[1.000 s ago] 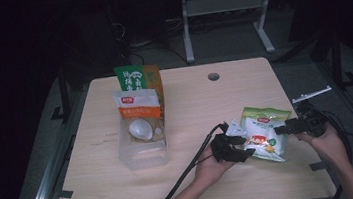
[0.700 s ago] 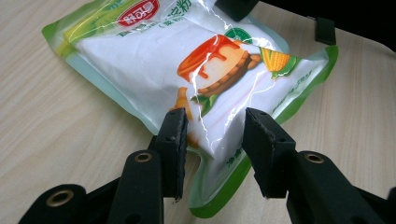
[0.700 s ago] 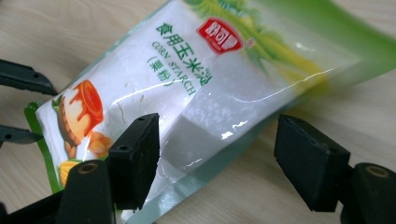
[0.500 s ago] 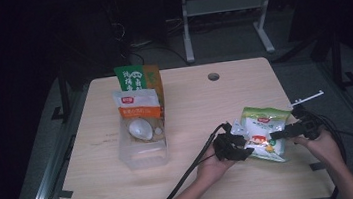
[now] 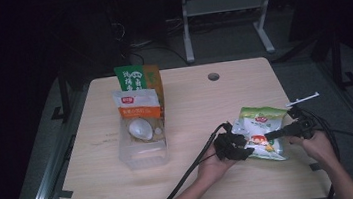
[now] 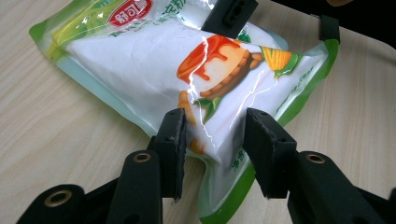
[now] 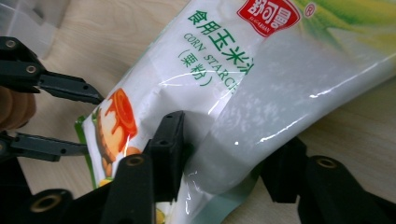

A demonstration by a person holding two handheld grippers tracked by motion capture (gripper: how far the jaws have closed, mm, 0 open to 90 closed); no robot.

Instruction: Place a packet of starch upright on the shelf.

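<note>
Your left gripper (image 6: 212,140) has its jaws partway in and clamped on a corner of the corn starch bag (image 6: 196,60), the plastic bunched up between the two pads. Your right gripper (image 7: 224,149) has just been closing, and its jaws now pinch the opposite side of the same bag (image 7: 261,93); the film bulges between the pads there.

From above, the bag (image 5: 261,130) lies on the right half of the table (image 5: 190,103), toward your side, with your left gripper (image 5: 240,145) at its near left corner and your right gripper (image 5: 281,132) coming in across its right side. The bag's far right corner lies close to the table's right edge, and a small white strip (image 5: 302,98) lies at that edge just beyond it.

To your left, well apart from the bag, a clear plastic bin (image 5: 142,143) holds a white packet with a red label (image 5: 138,109), and a green and orange packet (image 5: 139,78) stands behind it. The tabletop between the bin and the bag is bare wood, as is the far stretch around the round cable hole (image 5: 213,76). Your cables trail off the near edge.
</note>
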